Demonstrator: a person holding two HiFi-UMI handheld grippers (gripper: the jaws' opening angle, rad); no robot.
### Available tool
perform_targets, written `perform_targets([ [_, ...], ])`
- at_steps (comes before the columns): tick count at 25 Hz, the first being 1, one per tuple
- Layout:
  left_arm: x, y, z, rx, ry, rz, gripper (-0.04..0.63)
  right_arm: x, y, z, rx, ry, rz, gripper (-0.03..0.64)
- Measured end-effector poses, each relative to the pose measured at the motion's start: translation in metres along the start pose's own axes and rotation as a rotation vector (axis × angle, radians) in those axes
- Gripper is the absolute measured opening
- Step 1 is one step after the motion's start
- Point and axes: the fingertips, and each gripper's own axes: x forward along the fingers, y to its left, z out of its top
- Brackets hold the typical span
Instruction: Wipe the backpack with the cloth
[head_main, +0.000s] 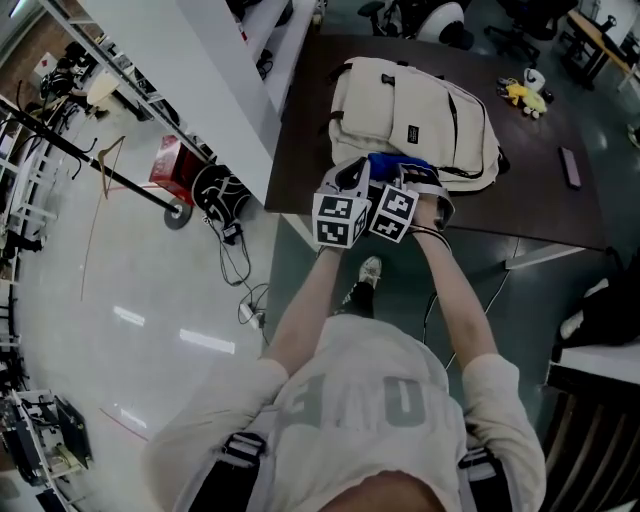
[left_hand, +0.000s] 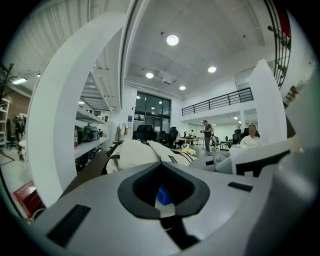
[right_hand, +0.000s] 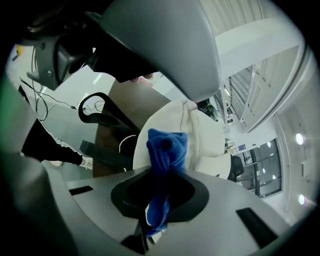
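Observation:
A cream backpack (head_main: 415, 115) lies flat on a dark brown table (head_main: 545, 205). At its near edge a blue cloth (head_main: 397, 165) rests against it. Both grippers meet side by side there, the left gripper (head_main: 352, 185) just left of the right gripper (head_main: 415, 190). In the right gripper view the right gripper (right_hand: 157, 200) is shut on the cloth (right_hand: 165, 155), which stands up out of the slot in front of the backpack (right_hand: 200, 135). The left gripper (left_hand: 162, 197) looks level across the backpack (left_hand: 145, 152). Its jaws are closed, with a small bit of blue cloth (left_hand: 163, 195) nipped in the slot.
A yellow soft toy (head_main: 523, 94) and a dark flat bar (head_main: 570, 167) lie on the table's far right. A white counter (head_main: 190, 80) runs along the left. A red box (head_main: 167, 160) and cables (head_main: 232, 240) lie on the floor. Office chairs stand behind the table.

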Motion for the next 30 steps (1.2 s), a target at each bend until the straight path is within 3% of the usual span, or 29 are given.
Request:
perform_targets([
  [3,-0.005,-0.006,-0.010,-0.017,0.013,-0.006,0.003,-0.005,0.004,-0.002,0.032,-0.016,0.005,0.043],
  [6,-0.007,-0.007,-0.010,-0.024,0.003,-0.006,0.003,-0.018,-0.012,-0.001,0.158,-0.090,-0.007,0.043],
  [13,0.037,-0.011,0.017,-0.058,-0.050,-0.026,0.003,-0.050,-0.107,-0.016,0.287,-0.215,-0.162,0.043],
  [17,0.086,-0.037,0.045,-0.053,-0.082,-0.105,0.003,-0.040,-0.174,-0.050,0.289,-0.171,-0.242,0.043],
  [21,0.139,-0.062,0.054,-0.043,-0.058,-0.173,0.003,-0.012,-0.224,-0.085,0.299,-0.110,-0.258,0.043],
  [27,0.191,-0.025,0.063,-0.071,-0.045,-0.146,0.003,0.041,-0.269,-0.111,0.294,-0.057,-0.224,0.043],
  [30,0.207,-0.021,0.062,-0.032,-0.017,-0.146,0.003,0.067,-0.282,-0.122,0.292,-0.031,-0.199,0.043],
])
